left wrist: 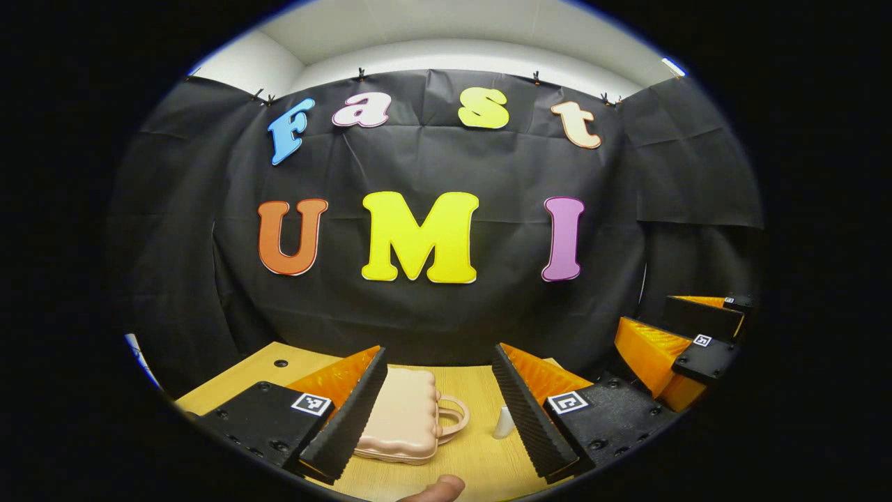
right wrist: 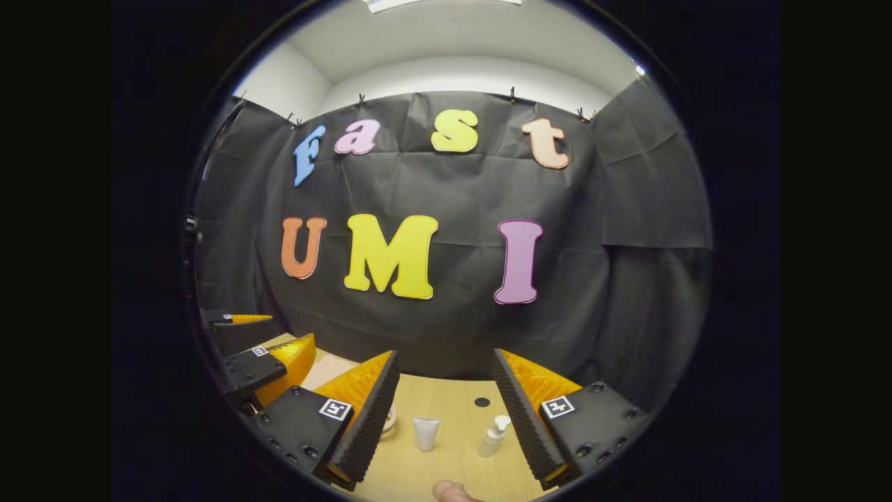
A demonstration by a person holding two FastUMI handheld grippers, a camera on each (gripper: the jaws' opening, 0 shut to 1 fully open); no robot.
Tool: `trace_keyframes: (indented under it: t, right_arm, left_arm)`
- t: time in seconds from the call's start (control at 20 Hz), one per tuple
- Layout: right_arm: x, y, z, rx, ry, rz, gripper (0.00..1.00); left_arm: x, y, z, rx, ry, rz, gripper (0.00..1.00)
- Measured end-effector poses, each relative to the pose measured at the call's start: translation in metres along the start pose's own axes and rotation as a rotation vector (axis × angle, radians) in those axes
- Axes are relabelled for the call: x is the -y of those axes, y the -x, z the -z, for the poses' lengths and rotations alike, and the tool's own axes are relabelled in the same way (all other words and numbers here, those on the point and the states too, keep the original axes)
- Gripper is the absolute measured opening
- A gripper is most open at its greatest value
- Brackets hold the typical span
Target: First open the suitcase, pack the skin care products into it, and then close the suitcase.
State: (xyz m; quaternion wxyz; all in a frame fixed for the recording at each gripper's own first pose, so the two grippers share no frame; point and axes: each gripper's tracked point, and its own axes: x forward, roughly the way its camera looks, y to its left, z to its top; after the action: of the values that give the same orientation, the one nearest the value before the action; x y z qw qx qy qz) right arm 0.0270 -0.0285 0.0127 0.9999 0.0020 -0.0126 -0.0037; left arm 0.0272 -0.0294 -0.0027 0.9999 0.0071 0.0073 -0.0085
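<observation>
- Over on the left, the left gripper (left wrist: 439,408) hangs above the wooden table (left wrist: 481,453) with its fingers spread wide and nothing between them.
- Just past its left finger, the pink suitcase (left wrist: 404,418) lies flat on the table, lid down, its looped handle (left wrist: 453,415) turned towards the middle of the table. It looks fully closed.
- A little further right, a small white item (left wrist: 503,422) stands on the table beside the left gripper's right finger; from that camera I cannot tell which product it is.
- Moving across, the right gripper view gives the products more clearly: a white tube (right wrist: 426,434) standing on its cap, and just right of it a pump bottle (right wrist: 493,437), the two near each other but apart.
- The right gripper (right wrist: 446,411) is also held wide open and empty, hovering short of both products.
- My read: the job stands at its first step, the case not yet opened and nothing packed.
- The next move calls for one gripper to steady the shell while the other finds the lid's edge or latch and lifts it; the smooth rounded shell may slide if pushed unsupported.
</observation>
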Motion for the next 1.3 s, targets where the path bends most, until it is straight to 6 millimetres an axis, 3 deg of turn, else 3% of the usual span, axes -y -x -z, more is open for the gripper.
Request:
trace_keyframes:
  t: [0.3,0.45,0.55,0.6,0.65,0.8,1.15,1.3]
  right_arm:
    - [0.014,0.001,0.001,0.002,-0.004,0.028,0.8]
    - [0.036,-0.001,-0.004,0.027,0.018,0.071,0.8]
    - [0.057,-0.002,-0.007,0.048,0.034,0.11,0.8]
    - [0.069,-0.002,-0.009,0.056,0.04,0.127,0.8]
    - [0.081,-0.003,-0.007,0.06,0.049,0.147,0.8]
    - [0.117,-0.006,-0.001,0.059,0.069,0.204,0.8]
    - [0.172,-0.016,0.028,0.008,0.0,0.244,0.8]
    - [0.192,-0.027,0.04,-0.006,-0.002,0.251,0.8]
  left_arm:
    - [0.0,-0.001,0.007,0.013,-0.038,-0.014,0.96]
    - [-0.008,-0.014,0.027,0.024,-0.1,-0.029,0.96]
    - [-0.014,-0.028,0.055,0.007,-0.175,-0.042,0.96]
    - [-0.019,-0.036,0.071,-0.014,-0.223,-0.049,0.9]
    - [-0.021,-0.045,0.089,-0.04,-0.275,-0.055,0.98]
    - [-0.018,-0.064,0.133,-0.099,-0.413,-0.047,0.99]
    - [0.02,-0.095,0.226,-0.183,-0.865,0.064,0.97]
    - [0.033,-0.112,0.248,-0.172,-1.082,0.108,0.97]
